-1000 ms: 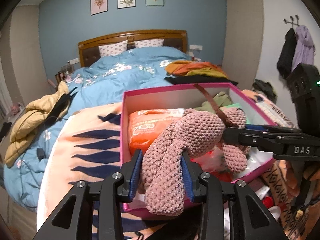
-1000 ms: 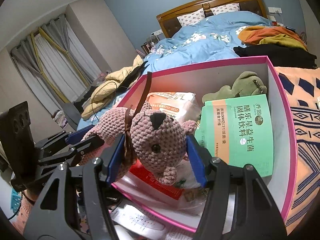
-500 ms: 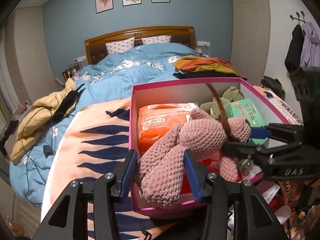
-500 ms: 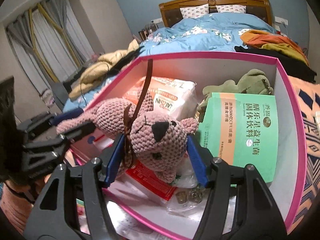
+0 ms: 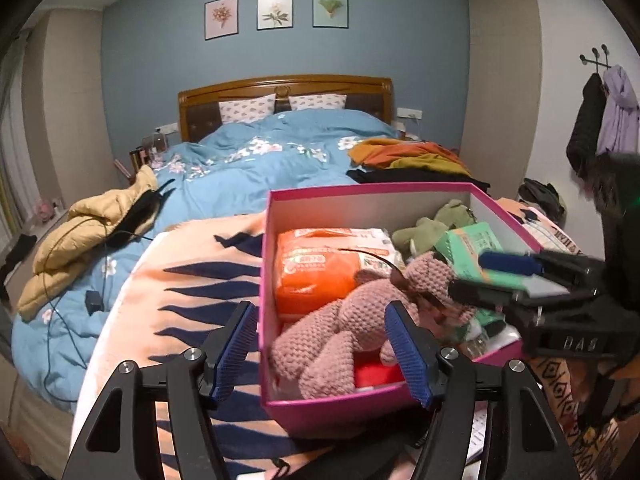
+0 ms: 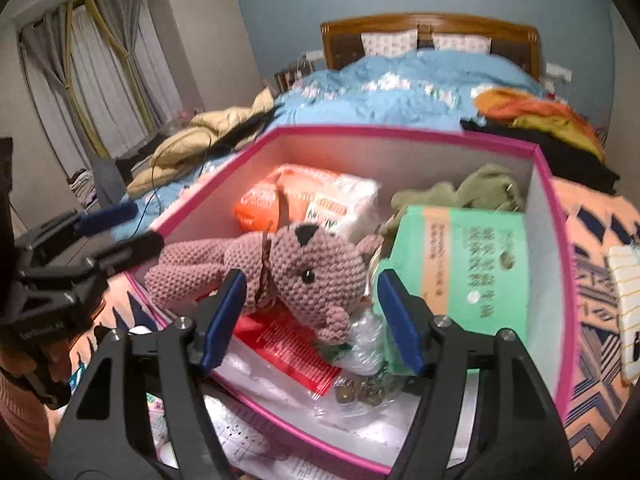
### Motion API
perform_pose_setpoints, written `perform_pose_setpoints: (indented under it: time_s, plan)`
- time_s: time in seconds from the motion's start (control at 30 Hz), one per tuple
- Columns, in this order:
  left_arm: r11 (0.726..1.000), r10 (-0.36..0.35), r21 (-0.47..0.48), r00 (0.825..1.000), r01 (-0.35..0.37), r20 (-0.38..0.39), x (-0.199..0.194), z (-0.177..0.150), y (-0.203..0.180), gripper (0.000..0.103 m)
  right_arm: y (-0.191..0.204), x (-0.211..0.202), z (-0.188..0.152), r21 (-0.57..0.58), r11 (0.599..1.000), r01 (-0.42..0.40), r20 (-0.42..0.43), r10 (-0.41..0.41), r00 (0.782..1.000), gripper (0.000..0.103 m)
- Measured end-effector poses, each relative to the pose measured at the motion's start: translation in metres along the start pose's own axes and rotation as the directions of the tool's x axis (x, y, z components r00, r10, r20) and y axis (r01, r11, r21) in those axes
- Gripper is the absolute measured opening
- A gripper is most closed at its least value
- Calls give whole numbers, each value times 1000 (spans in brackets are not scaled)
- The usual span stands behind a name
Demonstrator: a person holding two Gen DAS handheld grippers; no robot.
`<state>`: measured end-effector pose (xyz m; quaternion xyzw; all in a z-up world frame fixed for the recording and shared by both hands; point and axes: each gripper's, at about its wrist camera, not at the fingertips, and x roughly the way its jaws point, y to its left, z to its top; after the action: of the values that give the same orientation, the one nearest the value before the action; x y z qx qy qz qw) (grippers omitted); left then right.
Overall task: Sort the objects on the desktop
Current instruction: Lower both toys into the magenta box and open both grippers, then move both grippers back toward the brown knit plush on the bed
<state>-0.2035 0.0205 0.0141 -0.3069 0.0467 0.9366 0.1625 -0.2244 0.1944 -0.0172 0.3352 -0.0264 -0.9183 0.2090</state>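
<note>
The pink crocheted plush bear (image 6: 280, 268) is seen lying inside the pink-rimmed cardboard box (image 5: 360, 191), resting on the red-printed packet (image 6: 288, 340) and the other contents. Its legs are pointed toward 7 o'clock in the left wrist view, its head toward 3 o'clock.

The left gripper (image 5: 324, 350) is spread wide, and nothing is clamped between its blue-padded fingers (image 5: 408, 356). The near wall of the box and the bear's legs are framed in the gap, but no contact by either pad can be made out. The right gripper (image 6: 308, 320) is likewise held wide open, its blue pads standing apart on either side of the bear's head, gripping nothing.

Within the box, an orange and white plastic pack (image 5: 320, 268) is placed at 10 o'clock from the bear. A green printed carton (image 6: 460, 264) is leaned against the right-hand wall, just beside the bear's head. An olive green soft toy (image 6: 472, 192) is tucked into the far corner at 1 o'clock. A brown strap (image 5: 380, 264) is seen looped at the bear's neck.

The box is carried on an orange and navy patterned blanket (image 5: 192, 280), with a bed under a blue floral duvet (image 5: 272, 164) seen behind at 12 o'clock.
</note>
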Motion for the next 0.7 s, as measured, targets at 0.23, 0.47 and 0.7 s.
perform_pose_setpoints:
  time_s: [0.23, 0.47, 0.7]
  plan:
    - [999, -42, -19, 999, 42, -21, 7, -6, -3, 68, 5, 0, 1, -17, 999, -27, -12, 27, 1000, 51]
    - [997, -57, -49, 998, 56, -25, 6, -13, -4, 68, 1, 9, -6, 21, 998, -55, -72, 56, 996, 51]
    - [996, -75, -53, 997, 75, -14, -3, -22, -9, 70, -8, 11, -13, 75, 994, -75, -97, 82, 992, 51]
